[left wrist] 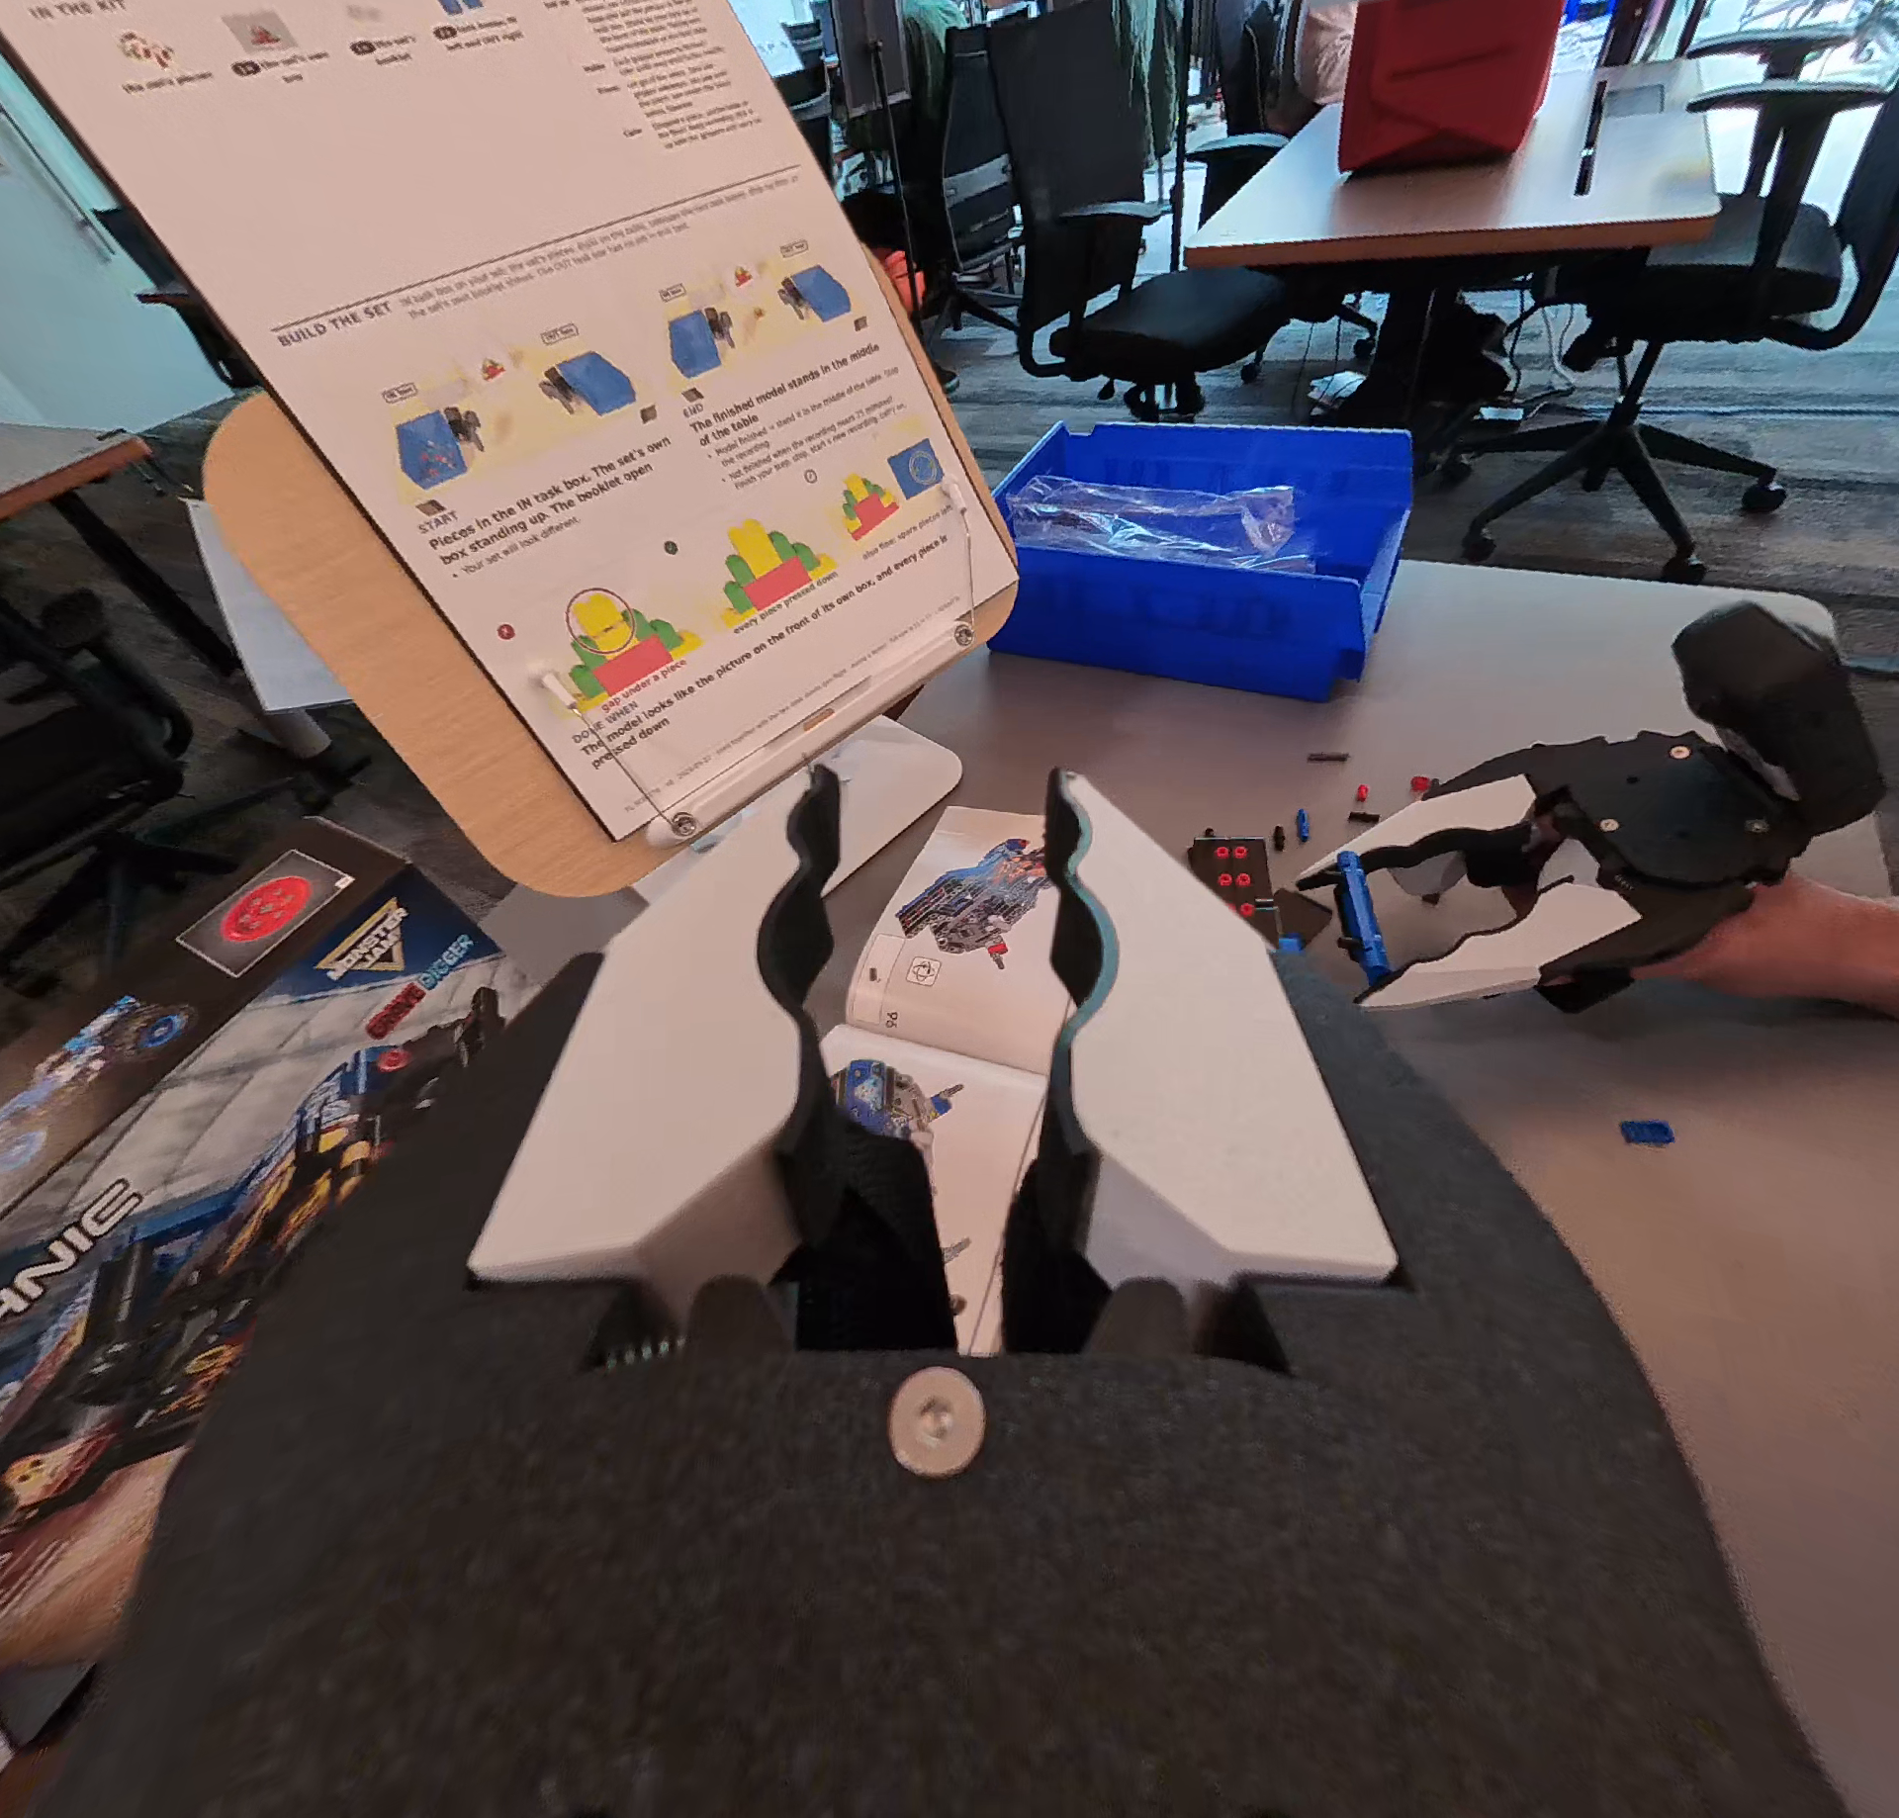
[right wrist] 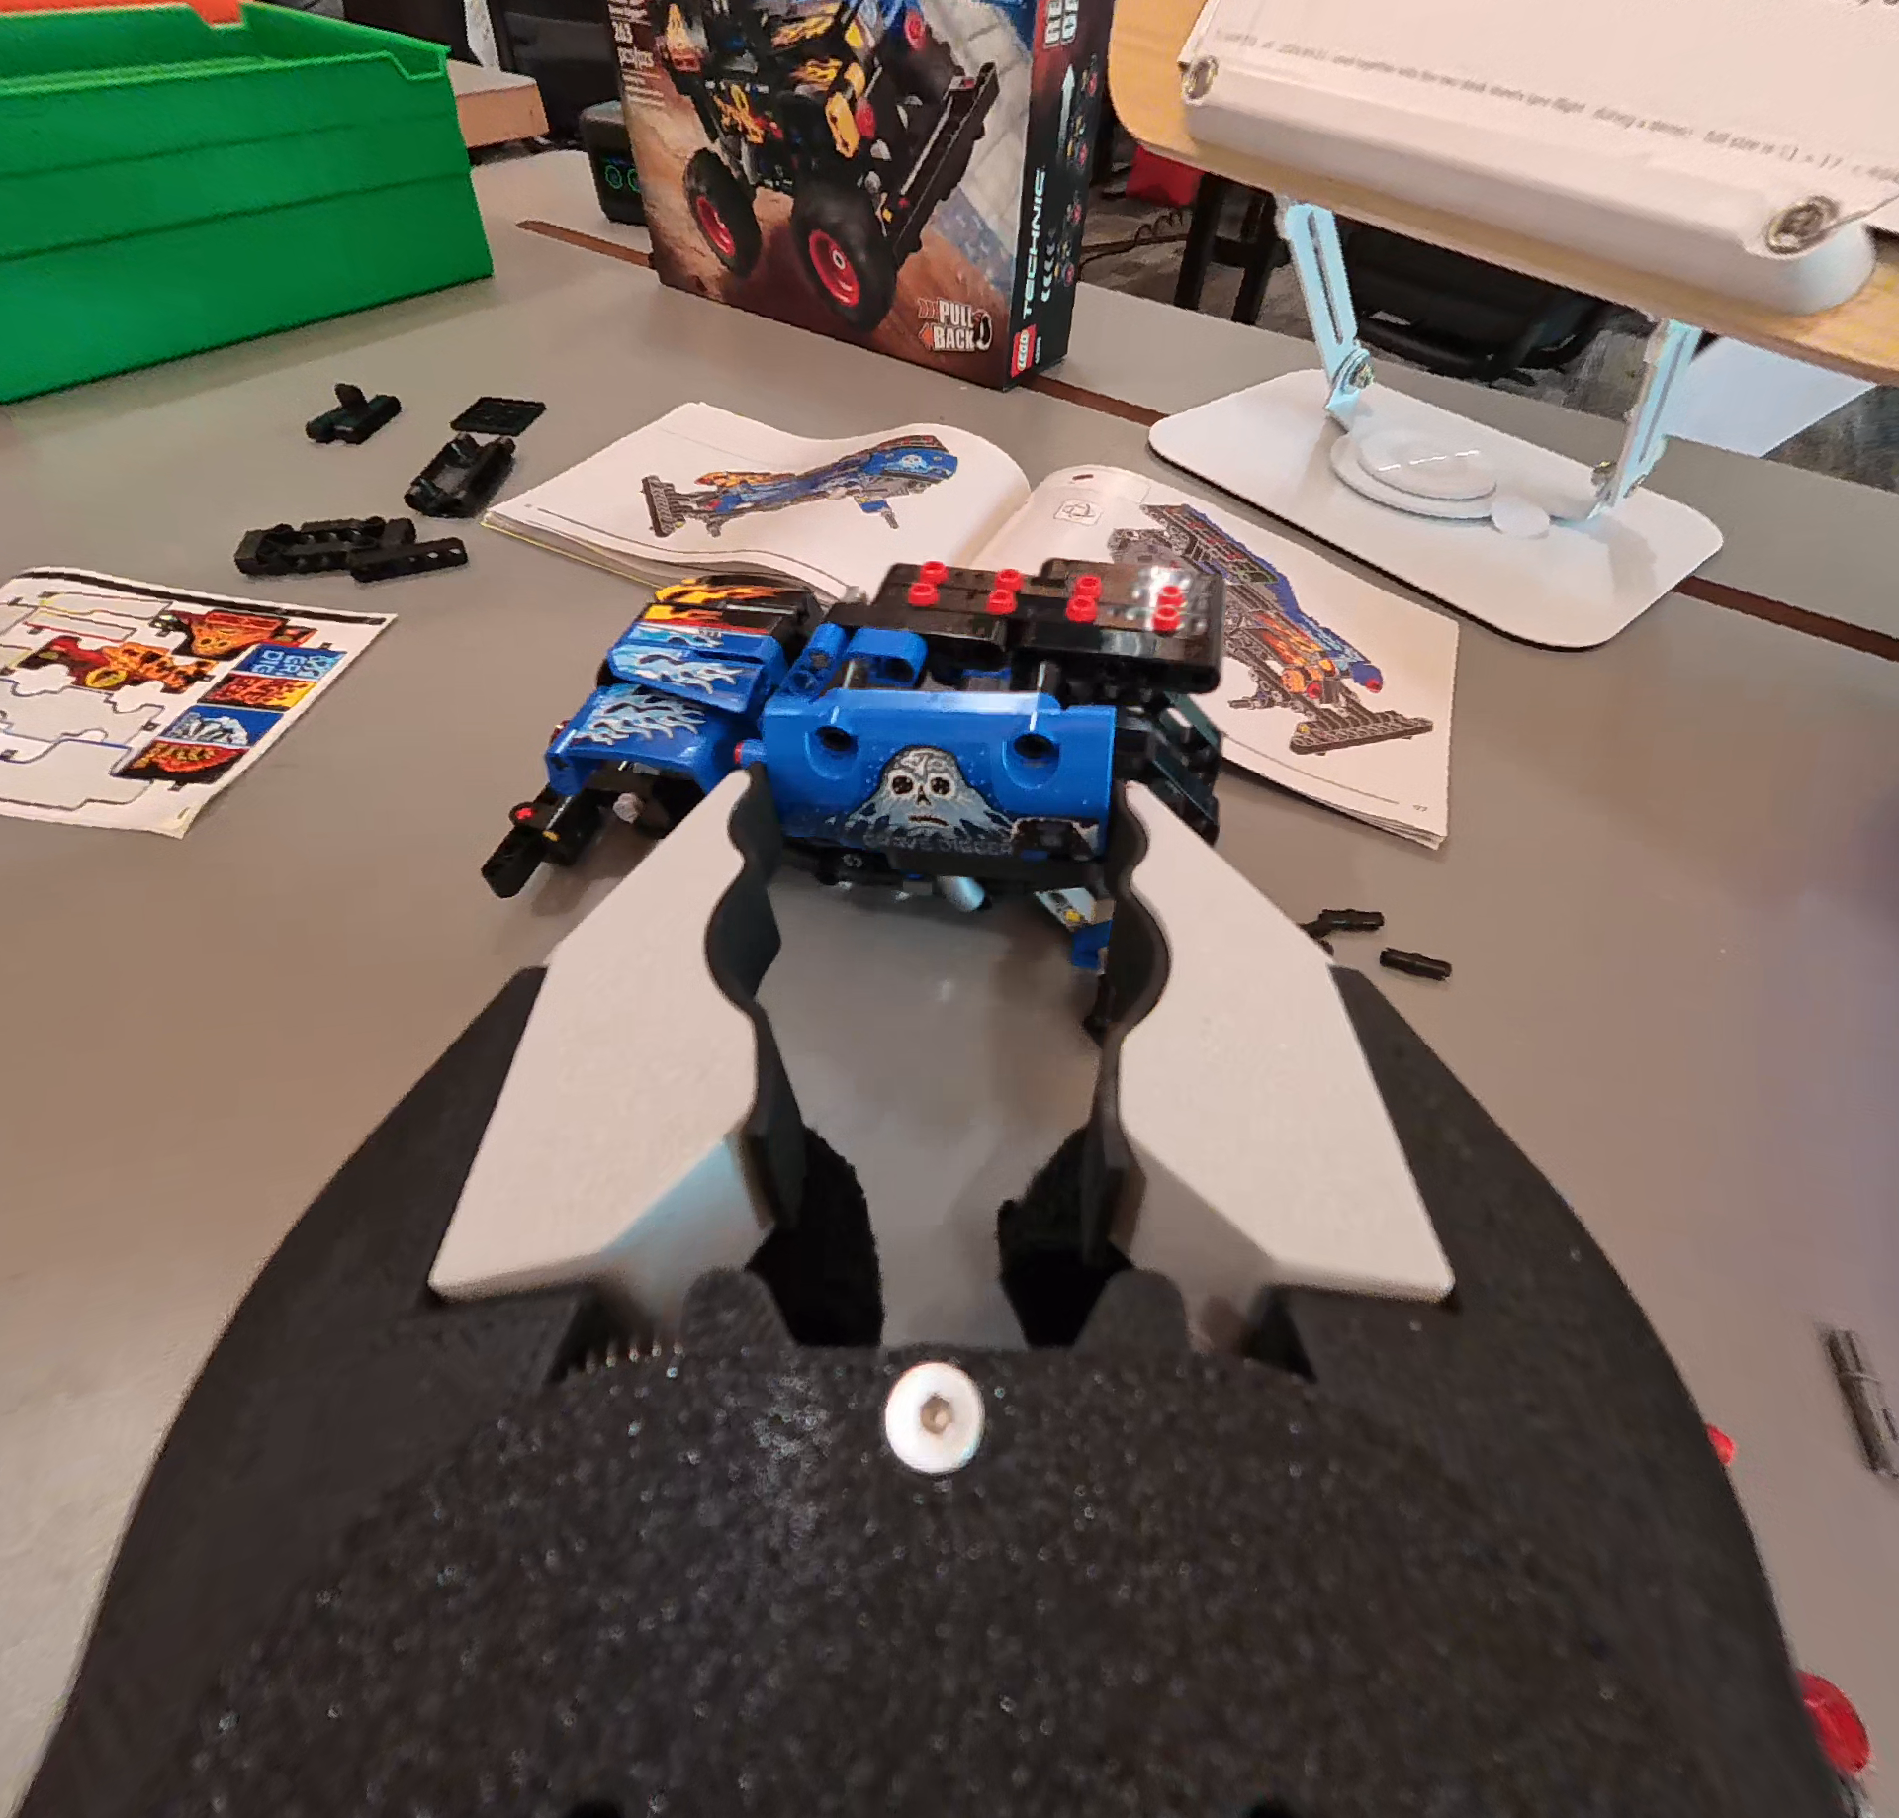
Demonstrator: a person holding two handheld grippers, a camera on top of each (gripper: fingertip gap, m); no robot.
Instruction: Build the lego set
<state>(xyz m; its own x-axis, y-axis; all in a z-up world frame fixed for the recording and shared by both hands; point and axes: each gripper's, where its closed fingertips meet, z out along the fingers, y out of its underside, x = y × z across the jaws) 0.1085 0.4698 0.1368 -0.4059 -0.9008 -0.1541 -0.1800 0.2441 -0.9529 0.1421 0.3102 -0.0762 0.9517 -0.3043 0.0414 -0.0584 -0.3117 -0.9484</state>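
Note:
The part-built blue and black truck model (right wrist: 925, 731), with red pins on top and a skull sticker on its end panel, lies on the grey table in front of the open booklet (right wrist: 822, 494). My right gripper (right wrist: 935, 813) is closed on the model's blue end, one finger on each side. In the left wrist view the right gripper (left wrist: 1346, 921) holds the model (left wrist: 1233, 875) at the right. My left gripper (left wrist: 940, 813) is open and empty, held above the booklet (left wrist: 956, 947).
The set's box (right wrist: 853, 124) stands behind the booklet. A green bin (right wrist: 206, 196) is at far left, a sticker sheet (right wrist: 154, 690) and loose black parts (right wrist: 349, 546) near it. An instruction board on a white stand (right wrist: 1439, 494) and a blue bin (left wrist: 1161, 628) stand behind. About 25 centimeters separates my left fingertips from my right.

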